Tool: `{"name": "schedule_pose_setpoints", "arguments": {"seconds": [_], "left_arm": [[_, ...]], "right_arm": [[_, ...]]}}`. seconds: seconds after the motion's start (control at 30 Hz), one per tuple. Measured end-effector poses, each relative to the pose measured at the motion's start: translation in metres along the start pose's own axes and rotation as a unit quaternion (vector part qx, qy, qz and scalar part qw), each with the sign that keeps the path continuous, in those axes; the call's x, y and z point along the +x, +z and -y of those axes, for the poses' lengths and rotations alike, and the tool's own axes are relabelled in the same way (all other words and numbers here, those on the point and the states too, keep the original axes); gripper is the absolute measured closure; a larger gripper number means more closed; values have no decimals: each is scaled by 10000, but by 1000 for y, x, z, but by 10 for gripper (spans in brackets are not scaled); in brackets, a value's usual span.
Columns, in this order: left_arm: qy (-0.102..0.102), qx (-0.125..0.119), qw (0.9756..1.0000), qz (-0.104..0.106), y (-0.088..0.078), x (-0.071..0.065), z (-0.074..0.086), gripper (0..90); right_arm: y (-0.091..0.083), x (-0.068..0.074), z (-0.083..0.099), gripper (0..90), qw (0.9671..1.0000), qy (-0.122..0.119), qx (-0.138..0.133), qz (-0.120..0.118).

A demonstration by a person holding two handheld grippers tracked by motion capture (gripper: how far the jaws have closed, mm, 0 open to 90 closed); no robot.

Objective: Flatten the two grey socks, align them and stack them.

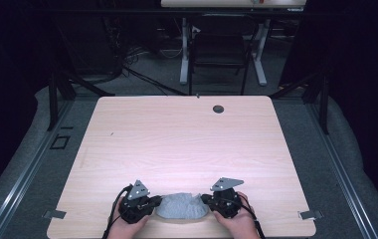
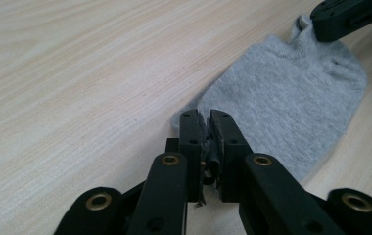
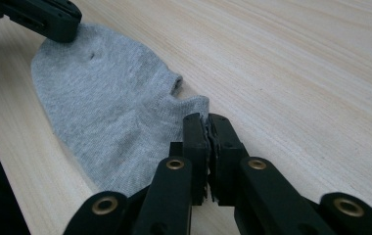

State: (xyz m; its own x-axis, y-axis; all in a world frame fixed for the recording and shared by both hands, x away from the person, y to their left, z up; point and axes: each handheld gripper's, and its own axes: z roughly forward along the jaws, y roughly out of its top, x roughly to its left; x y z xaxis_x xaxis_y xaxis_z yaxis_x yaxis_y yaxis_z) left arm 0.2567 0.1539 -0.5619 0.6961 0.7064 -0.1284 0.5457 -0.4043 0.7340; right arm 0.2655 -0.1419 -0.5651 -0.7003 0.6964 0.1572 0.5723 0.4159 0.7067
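Observation:
A small grey sock (image 1: 181, 207) lies flat near the front edge of the light wooden table (image 1: 187, 144), between my two hands. My left gripper (image 1: 158, 202) pinches its left end; in the left gripper view the narrow jaws (image 2: 207, 121) hold the sock's (image 2: 291, 103) edge, with a strip of fabric between them. My right gripper (image 1: 205, 199) pinches the other end. Its jaws (image 3: 207, 122) clamp a fold of the sock (image 3: 105, 103) by the cuff opening. Each gripper view also shows the other gripper's tip on the sock's far end, the right one (image 2: 345, 17) and the left one (image 3: 37, 17).
A dark round grommet (image 1: 218, 109) sits near the table's far edge. A black chair (image 1: 219, 50) and white desk legs stand on the floor behind the table. Metal rails run along both sides of the table.

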Motion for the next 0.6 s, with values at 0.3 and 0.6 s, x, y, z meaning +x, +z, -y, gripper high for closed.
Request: {"name": "schedule_pose_setpoints", "arguments": {"seconds": [0.3,0.6], "left_arm": [[87,-235,9996,143,-7,-6,-6,771],[266,-5,9994,219,3,-13,-1,710]], "right_arm": [[-15,4,-5,738,9989,-85,-462,-39],[0,16,-4,658,9979,-542,-290,-218]]}}
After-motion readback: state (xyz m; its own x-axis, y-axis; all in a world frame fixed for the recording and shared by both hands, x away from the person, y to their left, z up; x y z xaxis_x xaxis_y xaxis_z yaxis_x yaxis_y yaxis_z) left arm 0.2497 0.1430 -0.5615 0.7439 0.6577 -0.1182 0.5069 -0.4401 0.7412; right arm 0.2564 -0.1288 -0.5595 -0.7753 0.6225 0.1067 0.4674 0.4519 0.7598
